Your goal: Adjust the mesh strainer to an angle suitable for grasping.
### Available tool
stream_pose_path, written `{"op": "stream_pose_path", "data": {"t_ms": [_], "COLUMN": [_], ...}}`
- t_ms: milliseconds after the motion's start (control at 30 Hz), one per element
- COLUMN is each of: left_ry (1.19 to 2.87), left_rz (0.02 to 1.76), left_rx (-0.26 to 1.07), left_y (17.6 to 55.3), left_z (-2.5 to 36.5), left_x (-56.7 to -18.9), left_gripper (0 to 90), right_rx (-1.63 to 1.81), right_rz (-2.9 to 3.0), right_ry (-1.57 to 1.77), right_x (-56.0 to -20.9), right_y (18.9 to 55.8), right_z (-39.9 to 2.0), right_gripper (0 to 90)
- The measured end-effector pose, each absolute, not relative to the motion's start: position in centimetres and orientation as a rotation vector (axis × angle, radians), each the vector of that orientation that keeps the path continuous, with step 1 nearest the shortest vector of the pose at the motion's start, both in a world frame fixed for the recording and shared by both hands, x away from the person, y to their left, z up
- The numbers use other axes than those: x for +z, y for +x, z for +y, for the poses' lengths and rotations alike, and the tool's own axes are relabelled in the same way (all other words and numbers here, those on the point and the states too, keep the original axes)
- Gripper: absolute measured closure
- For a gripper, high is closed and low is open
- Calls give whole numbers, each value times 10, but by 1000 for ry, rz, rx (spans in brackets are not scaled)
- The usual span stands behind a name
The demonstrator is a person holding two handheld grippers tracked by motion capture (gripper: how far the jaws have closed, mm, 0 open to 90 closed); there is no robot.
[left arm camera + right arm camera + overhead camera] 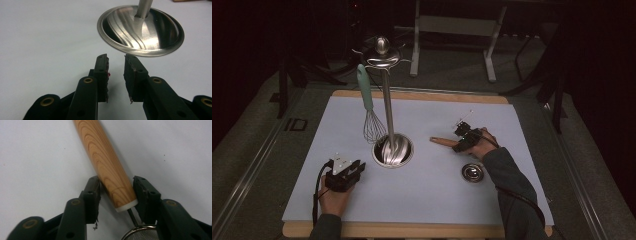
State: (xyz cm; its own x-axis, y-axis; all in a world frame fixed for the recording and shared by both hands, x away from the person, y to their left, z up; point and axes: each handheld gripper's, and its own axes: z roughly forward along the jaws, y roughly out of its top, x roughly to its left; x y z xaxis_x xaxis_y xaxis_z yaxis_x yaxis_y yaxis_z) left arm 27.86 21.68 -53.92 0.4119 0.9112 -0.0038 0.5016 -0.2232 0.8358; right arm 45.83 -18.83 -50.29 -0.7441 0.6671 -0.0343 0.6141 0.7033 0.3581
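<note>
A small strainer lies on the white mat, its wooden handle pointing left and its steel mesh bowl nearer the front. My right gripper is shut on the handle's bowl end. In the right gripper view both pads press the wood just above its white collar, and the mesh rim shows below. My left gripper rests at the front left, open with nothing between its jaws, just short of the stand's round steel base.
A steel utensil stand rises from its base in the mat's middle, and a whisk with a teal handle hangs from its top hooks. The mat lies on a wooden board. Dark floor and furniture legs surround the table.
</note>
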Motion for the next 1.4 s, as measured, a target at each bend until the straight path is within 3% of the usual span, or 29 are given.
{"op": "stream_pose_path", "data": {"t_ms": [300,1400], "left_ry": [1866,1867], "left_rz": [1210,1209], "left_rx": [645,648], "left_y": [279,279], "left_z": [217,217], "left_x": [-539,-539], "left_gripper": [730,730], "right_rx": [500,931], "right_rz": [2755,2735], "right_ry": [1052,960], "right_x": [-501,-448], "right_y": [460,437], "right_z": [-172,-150], "right_gripper": [699,707]}}
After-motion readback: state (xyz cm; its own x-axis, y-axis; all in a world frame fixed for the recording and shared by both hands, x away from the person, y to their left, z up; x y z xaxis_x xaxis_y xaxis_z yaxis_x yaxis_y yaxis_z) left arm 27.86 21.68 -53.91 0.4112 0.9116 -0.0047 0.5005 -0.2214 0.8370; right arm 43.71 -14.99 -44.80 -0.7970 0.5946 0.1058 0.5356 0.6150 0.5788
